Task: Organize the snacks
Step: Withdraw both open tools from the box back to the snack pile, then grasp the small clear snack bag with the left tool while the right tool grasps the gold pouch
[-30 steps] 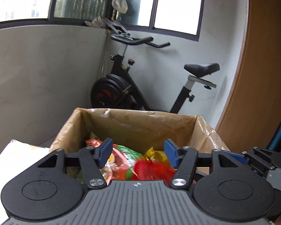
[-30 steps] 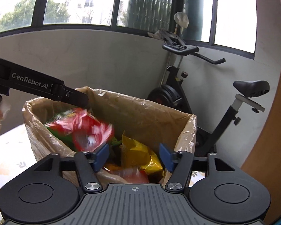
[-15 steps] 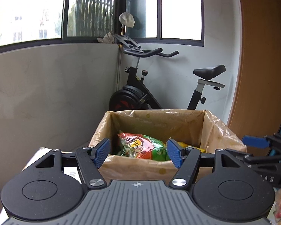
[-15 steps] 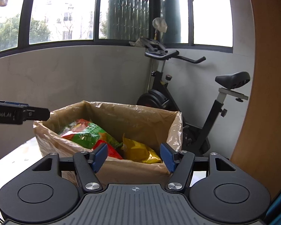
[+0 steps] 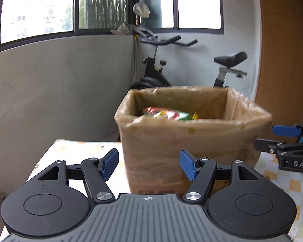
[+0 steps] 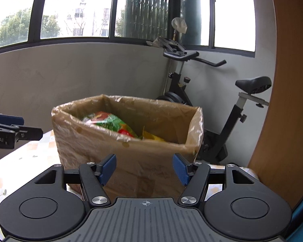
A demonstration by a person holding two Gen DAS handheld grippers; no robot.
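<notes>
A cardboard box (image 5: 183, 141) lined with a brown plastic bag stands on the table; the right wrist view shows the same box (image 6: 131, 151). Inside lie snack packets: a red and green one (image 5: 167, 114) (image 6: 109, 122) and a yellow one (image 6: 151, 136) beside it. My left gripper (image 5: 149, 166) is open in front of the box, with nothing between its blue pads. My right gripper (image 6: 144, 168) is also open and empty, short of the box's near wall. Each gripper shows at the edge of the other's view: the right gripper (image 5: 286, 139), the left gripper (image 6: 14, 127).
The table (image 6: 24, 157) has a patterned cloth and its far left corner (image 5: 70, 147) is near. An exercise bike (image 6: 212, 104) stands behind the box against the grey wall. A wooden panel (image 6: 282, 100) rises at the right.
Both grippers have drawn back from above the box, which now looks smaller and farther. A red and green packet that was in the air by the left gripper now lies in the box.
</notes>
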